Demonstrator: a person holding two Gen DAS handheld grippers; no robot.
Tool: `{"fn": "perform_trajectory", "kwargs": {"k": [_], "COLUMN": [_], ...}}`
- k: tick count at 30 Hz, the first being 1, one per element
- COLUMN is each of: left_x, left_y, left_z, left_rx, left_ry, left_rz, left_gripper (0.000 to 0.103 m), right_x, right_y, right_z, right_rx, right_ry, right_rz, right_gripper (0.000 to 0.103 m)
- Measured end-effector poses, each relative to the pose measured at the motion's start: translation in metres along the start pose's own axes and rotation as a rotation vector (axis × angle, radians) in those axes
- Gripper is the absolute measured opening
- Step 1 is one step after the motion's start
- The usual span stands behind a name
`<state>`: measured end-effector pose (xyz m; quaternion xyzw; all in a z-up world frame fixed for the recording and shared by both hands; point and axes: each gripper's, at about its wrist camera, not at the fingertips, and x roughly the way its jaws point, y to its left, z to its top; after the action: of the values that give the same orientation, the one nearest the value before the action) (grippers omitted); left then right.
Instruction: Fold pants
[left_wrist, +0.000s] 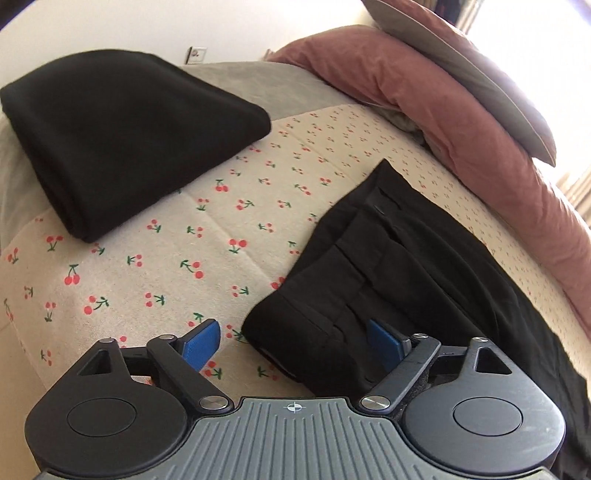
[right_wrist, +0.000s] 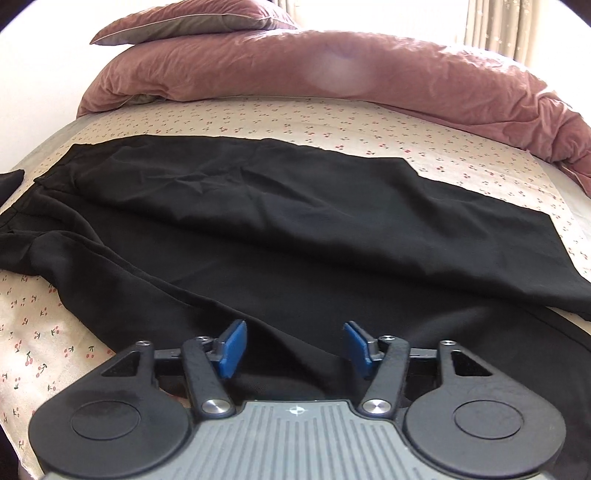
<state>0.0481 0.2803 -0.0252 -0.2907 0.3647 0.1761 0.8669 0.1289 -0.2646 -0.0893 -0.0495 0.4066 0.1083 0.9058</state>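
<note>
The black pants (right_wrist: 295, 221) lie spread out on the bed (right_wrist: 258, 122), on a sheet with little cherries. In the right wrist view they run from 9 o'clock, where the waist is, to 3 o'clock, where the leg ends are. One leg looks laid over the other, likely so the next fold is neat.

The right hand-held gripper (right_wrist: 294, 347) is spread wide, holding nothing, low over the near edge of the legs. It seems ready to pinch that edge.

The left hand-held gripper (left_wrist: 293, 345) is spread wide too, right by the waist corner.

A folded black cloth (left_wrist: 125, 136) sits at 10 o'clock in the left wrist view, well apart. A pink duvet (right_wrist: 314, 70) is bunched at 12 o'clock in the right wrist view.
</note>
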Motion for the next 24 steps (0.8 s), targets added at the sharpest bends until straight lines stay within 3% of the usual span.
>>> {"fn": "perform_trajectory", "kwargs": {"k": [4,5,6,9,16,24], "left_x": [0.005,0.007,0.009,0.005,-0.027,-0.024], "left_y": [0.016,0.018,0.019,0.019,0.019,0.035], "left_z": [0.005,0.005,0.005,0.005,0.012,0.01], "left_rx": [-0.071,-0.082,-0.09,-0.071,0.039,0.104], "left_ry": [0.008,0.017,0.025,0.015,-0.077,0.0], "left_rz": [-0.021,-0.04,-0.044,-0.046,-0.031,-0.029], "left_gripper": [0.059,0.046,0.045,0.022,0.016,0.016], "right_x": [0.014,0.013,0.009,-0.007,-0.068,-0.081], "right_y": [-0.001,-0.001,0.0,-0.001,0.007,0.024], "right_z": [0.002,0.003,0.003,0.005,-0.004,-0.049], "right_rx": [-0.005,-0.011,-0.019,-0.024,-0.03,-0.063], "right_ry": [0.035,0.03,0.024,-0.003,-0.056,0.067], "right_rz": [0.013,0.016,0.013,0.016,0.089,0.128], "right_gripper": [0.007,0.005,0.001,0.001,0.001,0.001]}}
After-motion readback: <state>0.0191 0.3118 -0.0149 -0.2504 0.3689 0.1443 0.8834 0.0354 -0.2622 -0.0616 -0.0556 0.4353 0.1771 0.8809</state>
